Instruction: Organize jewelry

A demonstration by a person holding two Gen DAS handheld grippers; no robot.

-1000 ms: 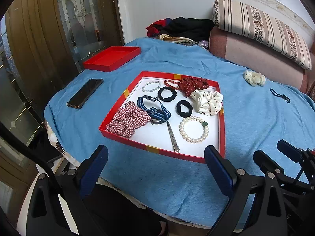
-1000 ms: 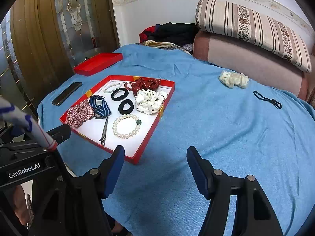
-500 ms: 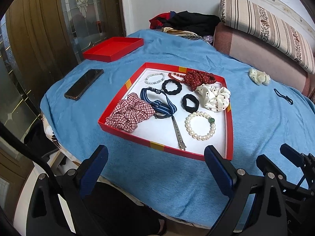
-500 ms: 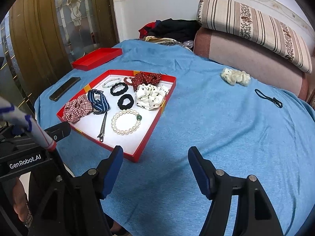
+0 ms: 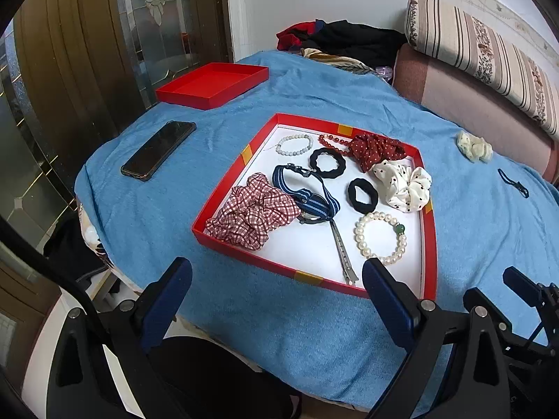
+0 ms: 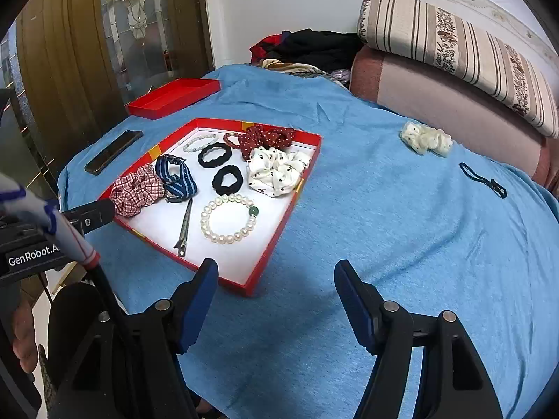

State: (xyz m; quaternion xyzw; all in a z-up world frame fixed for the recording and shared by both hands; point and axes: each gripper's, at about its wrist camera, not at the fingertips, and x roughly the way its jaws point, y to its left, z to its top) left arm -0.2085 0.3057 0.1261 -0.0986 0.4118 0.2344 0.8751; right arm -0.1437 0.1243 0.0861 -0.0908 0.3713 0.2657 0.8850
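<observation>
So we've got both tongs hanging over the near edge of the blue-covered counter, neither one touching anything. The left tongs are spread wide, nothing between them, and so are the right tongs.

The red tray with the white floor sits right ahead of the left tongs at 12 o'clock, and at about 11 o'clock from the right ones. Inside it:
- pearl bracelet with a green bead, in the near right corner
- metal hair clip just left of it
- plaid scrunchie in the near left corner, touching the blue striped band
- two black hair ties in the middle
- white polka-dot scrunchie on the right, red dotted scrunchie behind it
- a pale bead bracelet and a red bead one at the far edge

Outside the tray, a cream scrunchie and a thin dark cord lie around 1 o'clock from the right tongs. A phone and a second red tray sit around 10–11 o'clock from the left tongs.
</observation>
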